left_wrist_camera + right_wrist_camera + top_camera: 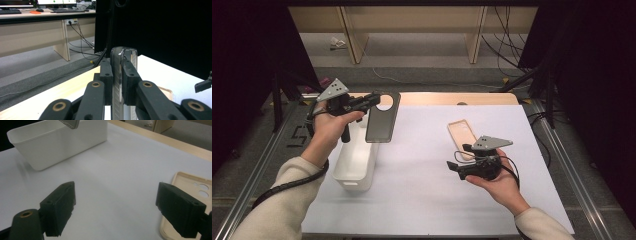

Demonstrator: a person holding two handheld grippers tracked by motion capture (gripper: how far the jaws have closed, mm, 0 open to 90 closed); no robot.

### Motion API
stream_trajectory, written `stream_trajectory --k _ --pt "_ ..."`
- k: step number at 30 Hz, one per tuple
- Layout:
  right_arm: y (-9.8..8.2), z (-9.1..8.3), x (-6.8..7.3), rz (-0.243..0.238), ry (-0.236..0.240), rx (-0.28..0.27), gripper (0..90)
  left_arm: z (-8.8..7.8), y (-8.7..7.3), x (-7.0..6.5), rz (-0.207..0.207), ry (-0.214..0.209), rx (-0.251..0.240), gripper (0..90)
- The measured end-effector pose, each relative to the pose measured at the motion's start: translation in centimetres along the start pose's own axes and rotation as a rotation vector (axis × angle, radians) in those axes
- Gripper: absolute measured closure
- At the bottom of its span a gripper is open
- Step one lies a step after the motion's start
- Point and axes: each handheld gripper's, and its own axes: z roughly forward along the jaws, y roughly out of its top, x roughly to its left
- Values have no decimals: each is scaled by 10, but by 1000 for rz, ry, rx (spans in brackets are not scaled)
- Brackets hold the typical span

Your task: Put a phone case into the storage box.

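High view: left gripper (374, 100) raised, dark phone case (382, 117) clamped in jaws, hung over white bin (357, 160); beige case (462, 137) flat on counter (422, 165) by right gripper (453, 166).
Left gripper view: case edge-on, pinched.
Right gripper view: jaws wide, nothing held; bare counter between. No writing legible.

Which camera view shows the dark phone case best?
The high view: there the whole dark phone case hangs from the left gripper above the white bin, its round cutout visible. The left gripper view shows its thin edge clamped between the jaws. The right gripper view shows one corner.
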Motion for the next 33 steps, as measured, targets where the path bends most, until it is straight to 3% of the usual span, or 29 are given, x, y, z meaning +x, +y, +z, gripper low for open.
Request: stream_trajectory --k 33 --pt "-9 -15 -9 29 -18 -9 164 -12 6 22 -2 49 -32 811"
